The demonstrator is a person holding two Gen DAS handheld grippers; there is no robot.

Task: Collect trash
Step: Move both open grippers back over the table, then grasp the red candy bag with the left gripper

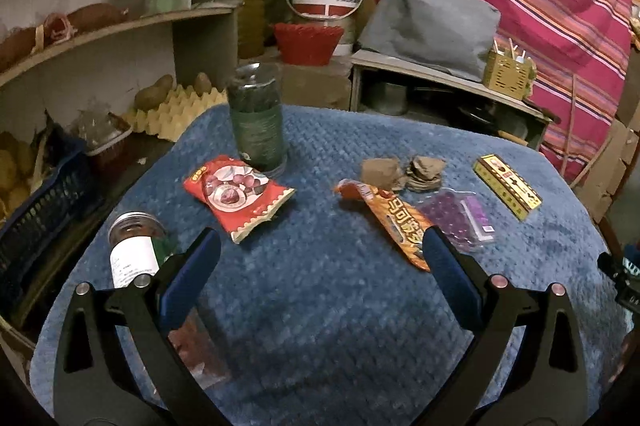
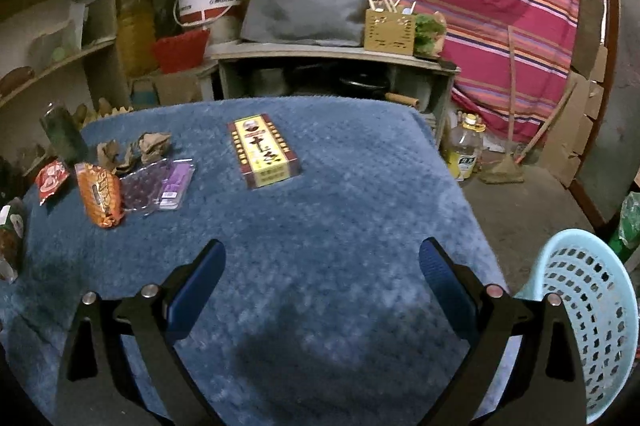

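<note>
On the tabletop (image 2: 320, 226), under its blue quilted cover, the trash lies spread out and none of it is gripped: both the left gripper (image 1: 320, 258) and the right gripper (image 2: 322, 262) hang above bare cloth with their jaws wide apart and nothing between them. The pale blue basket (image 2: 592, 326) stands off the right edge, just beside the right gripper, and looks like the place for the litter. Going by size, the yellow box (image 2: 265, 151) is the biggest piece; it lies flat and alone, its long axis running away from the right gripper, tilted slightly left at the far end. To take it well I would close across its short width. The red packet (image 1: 236, 196) lies near the dark green jar (image 1: 258, 118), its long axis slanting from far left to near right. The orange wrapper (image 1: 394, 222) points towards the left gripper's right finger, its near end hidden behind it. Beside it sits the purple blister pack (image 1: 460, 220), then the small crumpled brown paper (image 1: 404, 172). These thin pieces probably need a low pinch.
</note>
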